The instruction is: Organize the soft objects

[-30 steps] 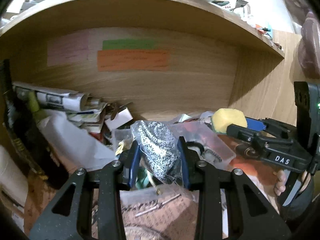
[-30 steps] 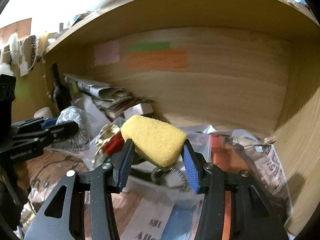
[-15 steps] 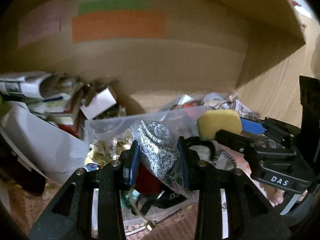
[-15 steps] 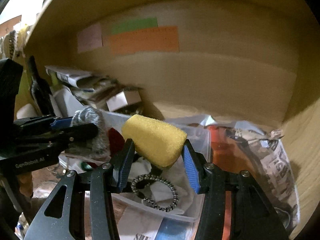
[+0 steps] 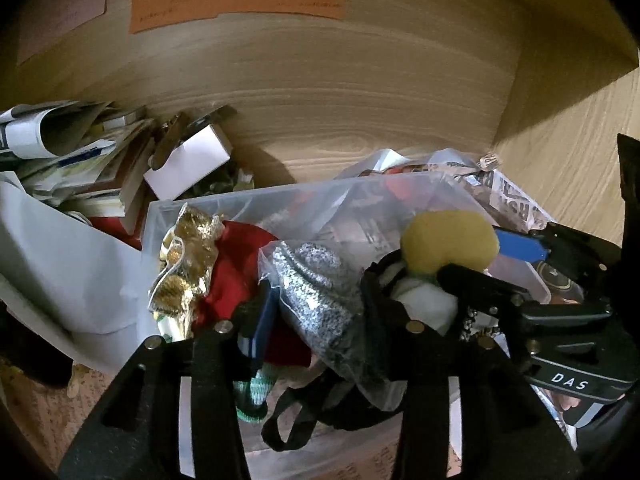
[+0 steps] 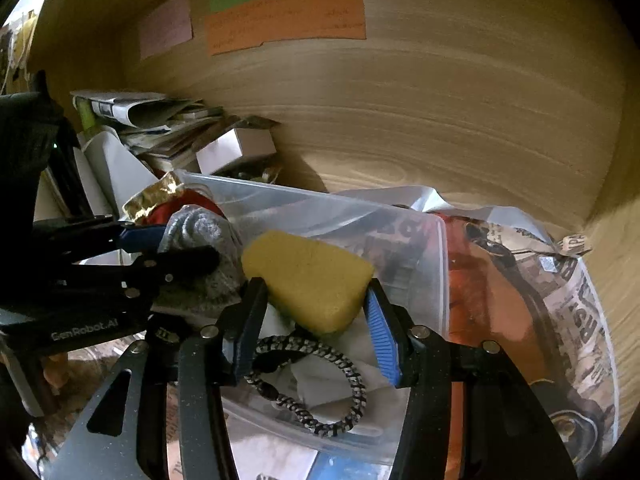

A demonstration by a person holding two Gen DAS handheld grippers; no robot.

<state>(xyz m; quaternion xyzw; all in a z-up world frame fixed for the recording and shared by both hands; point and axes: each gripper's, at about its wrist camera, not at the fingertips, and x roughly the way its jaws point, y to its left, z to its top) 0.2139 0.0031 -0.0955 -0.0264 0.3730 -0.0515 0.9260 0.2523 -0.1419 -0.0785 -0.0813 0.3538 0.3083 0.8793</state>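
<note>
Yellow sponge [image 6: 310, 280], pinched in the right claw [image 6: 316, 322], and the left claw [image 5: 316, 312]'s pinched grey bag [image 5: 320, 292] now hang over the bin [image 6: 440, 280], ready to drop.

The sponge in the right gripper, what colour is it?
Yellow; the sponge shows best in the right wrist view.

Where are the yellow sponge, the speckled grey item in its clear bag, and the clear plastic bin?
yellow sponge [image 6: 310, 280], right wrist view, middle of its broad face.
speckled grey item [image 5: 320, 292], left wrist view, its bagged middle.
clear plastic bin [image 6: 438, 264], right wrist view, bare right wall.
</note>
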